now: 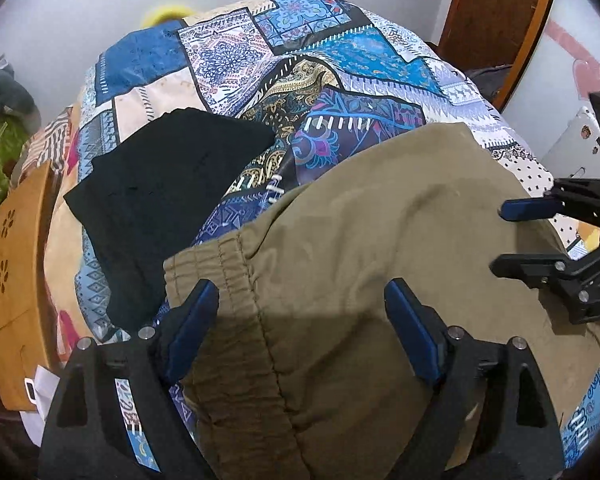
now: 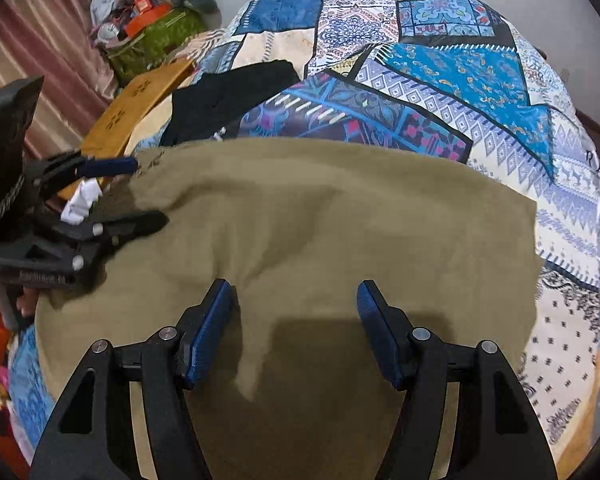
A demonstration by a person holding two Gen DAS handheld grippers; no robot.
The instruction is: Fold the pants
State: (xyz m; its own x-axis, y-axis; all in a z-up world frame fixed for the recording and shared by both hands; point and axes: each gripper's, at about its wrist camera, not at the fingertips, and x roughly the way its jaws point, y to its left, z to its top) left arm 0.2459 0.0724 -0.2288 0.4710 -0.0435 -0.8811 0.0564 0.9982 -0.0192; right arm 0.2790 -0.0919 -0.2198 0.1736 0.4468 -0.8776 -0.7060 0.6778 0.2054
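Khaki pants (image 1: 340,248) lie spread on a patchwork bedspread (image 1: 260,60), elastic waistband toward the left. My left gripper (image 1: 302,300) is open just above the waistband end, with cloth between its blue pads but not pinched. My right gripper (image 2: 296,304) is open above the middle of the khaki pants (image 2: 340,220). The right gripper also shows at the right edge of the left wrist view (image 1: 500,240), open. The left gripper shows at the left of the right wrist view (image 2: 148,192), open.
A black garment (image 1: 160,200) lies on the bedspread left of the pants; it also shows in the right wrist view (image 2: 228,96). A wooden board (image 1: 16,272) stands at the bed's left edge. A green bag and clutter (image 2: 152,36) sit beyond it. A brown door (image 1: 496,20) is at the far right.
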